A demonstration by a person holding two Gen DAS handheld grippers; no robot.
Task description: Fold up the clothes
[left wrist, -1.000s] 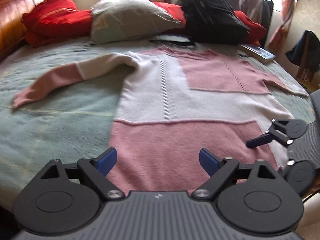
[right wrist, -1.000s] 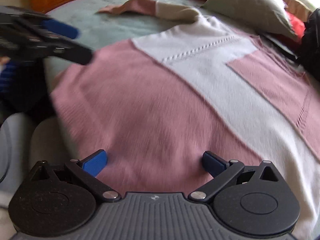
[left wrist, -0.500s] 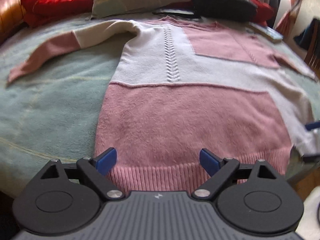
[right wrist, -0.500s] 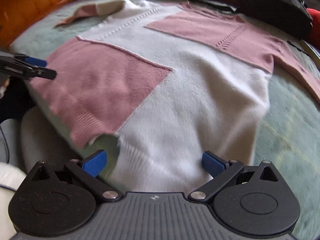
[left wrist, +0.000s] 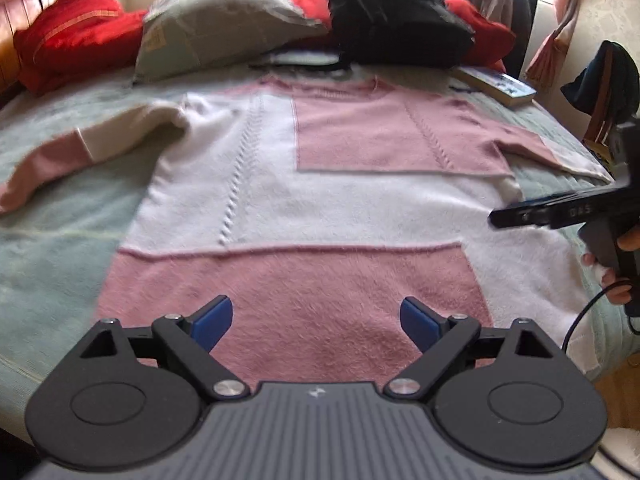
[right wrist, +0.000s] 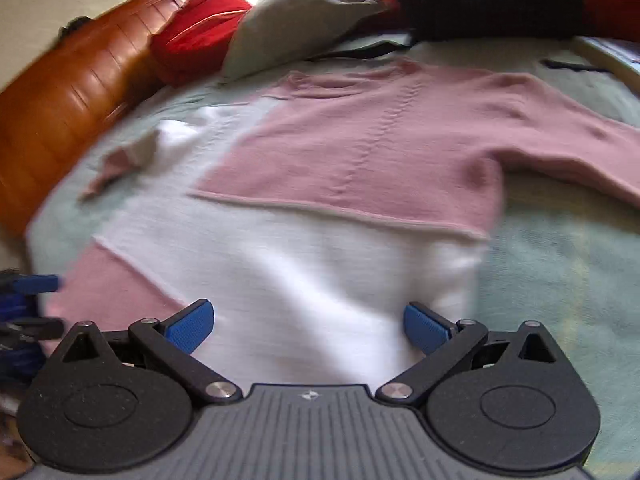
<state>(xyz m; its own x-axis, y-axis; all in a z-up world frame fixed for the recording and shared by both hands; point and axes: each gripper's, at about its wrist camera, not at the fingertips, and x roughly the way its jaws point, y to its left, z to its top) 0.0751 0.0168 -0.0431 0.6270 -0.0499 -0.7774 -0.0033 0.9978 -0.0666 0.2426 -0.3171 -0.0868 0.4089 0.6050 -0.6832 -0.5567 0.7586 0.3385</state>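
A pink and white block-patterned sweater (left wrist: 320,200) lies flat, front up, on a pale green bedspread (left wrist: 52,248), both sleeves spread outward. My left gripper (left wrist: 316,322) hovers open over the pink hem panel, nothing between its blue pads. In the right wrist view the same sweater (right wrist: 340,200) fills the frame, and my right gripper (right wrist: 306,326) stands open above its white lower part near the right side seam. The right gripper (left wrist: 520,214), held by a hand, also shows at the left wrist view's right edge. The left gripper's blue tip (right wrist: 36,284) peeks in at the far left.
Red cushions (left wrist: 68,36), a grey pillow (left wrist: 224,24) and a black backpack (left wrist: 396,20) crowd the head of the bed. A book (left wrist: 496,82) lies at the back right. A wooden bed frame (right wrist: 60,100) runs along the left side. A chair with clothes (left wrist: 604,84) stands right of the bed.
Both grippers rose and moved forward over the sweater, staying open. The right gripper swung right from the pink hem toward the white side and right sleeve.
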